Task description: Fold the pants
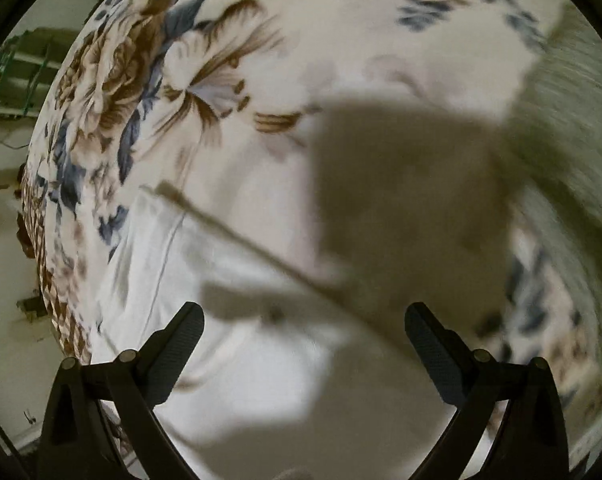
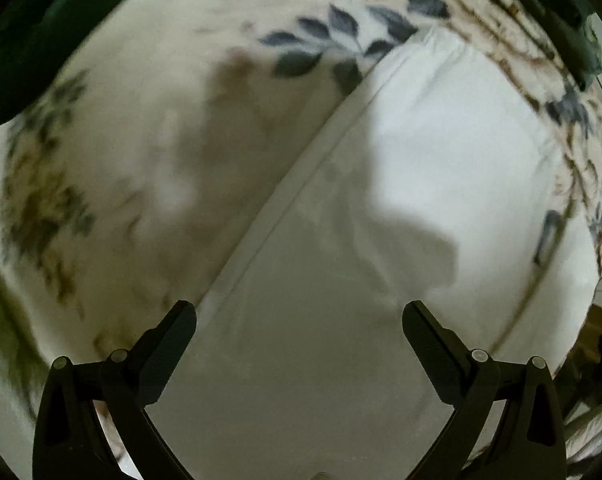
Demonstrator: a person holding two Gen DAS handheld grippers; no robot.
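The white pants [image 2: 421, 184] lie flat on a bed covered by a floral bedspread [image 1: 133, 80], and both tongs hang above them with their jaws spread wide and nothing between them.

In the right wrist view the right tongs [image 2: 300, 312] sit directly over the cloth: white fabric fills the gap between the fingers and runs on ahead and to the right. One long straight edge of the pants [image 2: 301, 168] crosses the picture on a diagonal, from just beside the left-hand finger up toward the top right, so the garment's long axis runs away from these tongs at a slant, not square to them.

In the left wrist view the left tongs [image 1: 303, 316] also hover over white fabric [image 1: 229, 360], with a straight seam or edge [image 1: 261, 248] cutting diagonally from upper left to lower right under the gap. (This view is smeared and heavily shadowed, so which part of the pants this is I cannot tell.)

Judging by how much cloth lies beneath each, the right tongs look nearer to a clean grasp. The coming move probably turns on that slanted edge: the tongs would need to meet it along its line before lifting it across.
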